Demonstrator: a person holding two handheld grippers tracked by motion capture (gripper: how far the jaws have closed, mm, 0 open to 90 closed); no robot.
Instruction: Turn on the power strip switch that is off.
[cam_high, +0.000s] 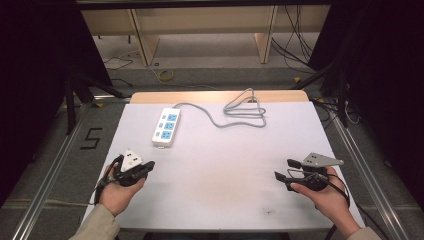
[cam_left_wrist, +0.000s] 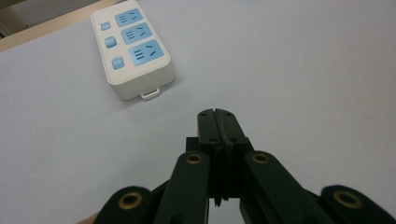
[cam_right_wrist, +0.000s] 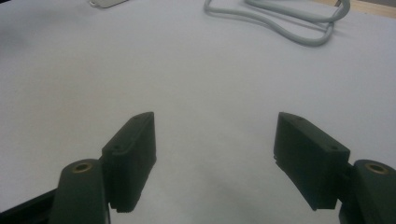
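Both tongs sat low over my bench, one in each hand. Left tongs had their jaws pressed flat together with nothing between them, which I saw plainly in the left gripper view. Right tongs stood wide apart and held nothing. Nearest to the left tongs, ahead of them but not touching, lay the white power strip with its blue sockets, flat on the bench. Its grey cable looped across the far side.
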